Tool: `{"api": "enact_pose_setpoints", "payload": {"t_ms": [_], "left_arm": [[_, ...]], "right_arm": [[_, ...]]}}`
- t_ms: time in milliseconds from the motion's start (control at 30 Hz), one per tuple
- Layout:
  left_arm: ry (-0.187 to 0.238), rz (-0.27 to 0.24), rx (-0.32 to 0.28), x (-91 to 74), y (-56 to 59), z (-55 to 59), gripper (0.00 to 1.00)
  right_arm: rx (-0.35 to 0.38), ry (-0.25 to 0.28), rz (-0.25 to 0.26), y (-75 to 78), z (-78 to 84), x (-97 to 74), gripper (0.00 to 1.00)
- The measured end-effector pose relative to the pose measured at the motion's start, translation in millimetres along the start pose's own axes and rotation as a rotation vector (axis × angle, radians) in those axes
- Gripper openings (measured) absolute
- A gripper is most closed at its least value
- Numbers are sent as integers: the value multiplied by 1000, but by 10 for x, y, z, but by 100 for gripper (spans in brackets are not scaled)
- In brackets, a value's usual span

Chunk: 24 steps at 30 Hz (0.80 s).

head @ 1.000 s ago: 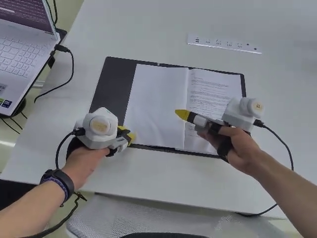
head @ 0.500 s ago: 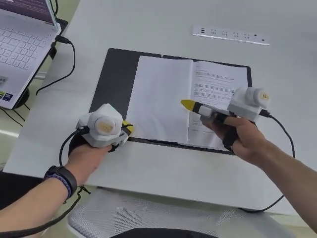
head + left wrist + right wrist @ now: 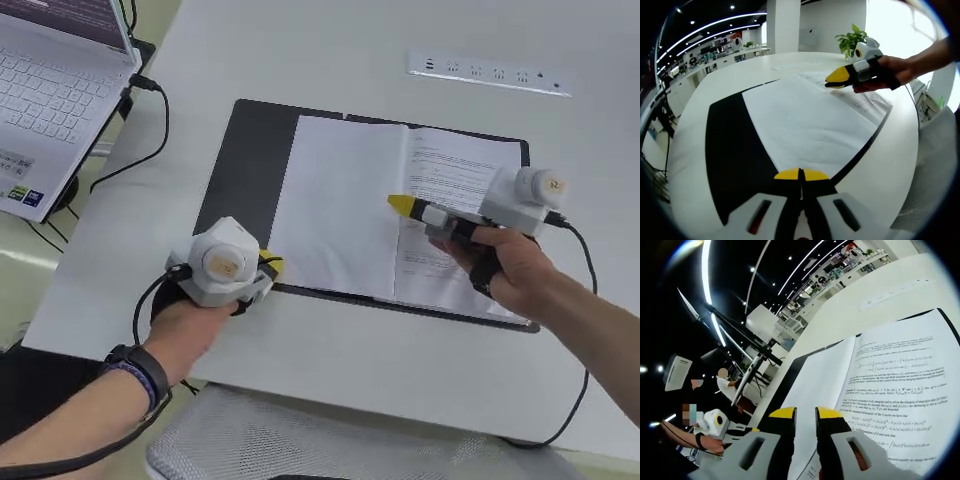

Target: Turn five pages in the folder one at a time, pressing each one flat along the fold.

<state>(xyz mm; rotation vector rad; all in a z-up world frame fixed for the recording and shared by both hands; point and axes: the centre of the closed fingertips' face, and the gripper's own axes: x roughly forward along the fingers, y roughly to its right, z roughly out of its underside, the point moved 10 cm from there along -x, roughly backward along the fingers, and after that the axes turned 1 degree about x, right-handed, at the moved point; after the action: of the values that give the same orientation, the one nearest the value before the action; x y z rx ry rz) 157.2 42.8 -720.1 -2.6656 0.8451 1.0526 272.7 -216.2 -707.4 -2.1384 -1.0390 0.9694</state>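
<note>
The folder lies open on the white table, its black inside cover (image 3: 248,165) bare at the left. A blank white page (image 3: 340,200) lies flat beside a printed page (image 3: 462,175). My left gripper (image 3: 270,265) rests at the folder's near edge by the blank page's corner, its yellow tips pressed together (image 3: 801,174). My right gripper (image 3: 400,205) hovers over the fold between the two pages, pointing left. Its tips (image 3: 805,414) stand a narrow gap apart with nothing between them. The printed page (image 3: 895,385) and blank page (image 3: 825,380) spread out beyond them.
A white laptop (image 3: 50,90) sits at the far left, with a black cable (image 3: 150,130) running toward the table edge. A white power strip (image 3: 490,75) lies beyond the folder. A mesh chair back (image 3: 300,445) is below the table's near edge.
The head camera has shifted, sliding the whole scene rightward. My right gripper has moved slightly farther along the fold. The left gripper stays at the folder's near edge.
</note>
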Motion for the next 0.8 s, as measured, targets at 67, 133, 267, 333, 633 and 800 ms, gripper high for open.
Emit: {"api": "enact_pose_setpoints", "payload": {"t_ms": [67,133,267,333,633,800], "left_arm": [[0,-3,-6,6,0,0,0],[0,-5,-8,10,1,1,0],[-2,-2,-7,21,-11,2,0],[-3,0,-5,20,-8,5,0],[-15,-11,17,18,20,-14,0],[-10,-11,8,11,28,-16,0]], "right_arm": [[7,13,6,29,-28,16,11],[11,18,9,45,-41,39,9],[33,27,16,90,-47,84,7],[32,31,20,106,-49,109,5],[41,38,15,200,-19,138,0],[60,52,-5,235,-25,138,0]]}}
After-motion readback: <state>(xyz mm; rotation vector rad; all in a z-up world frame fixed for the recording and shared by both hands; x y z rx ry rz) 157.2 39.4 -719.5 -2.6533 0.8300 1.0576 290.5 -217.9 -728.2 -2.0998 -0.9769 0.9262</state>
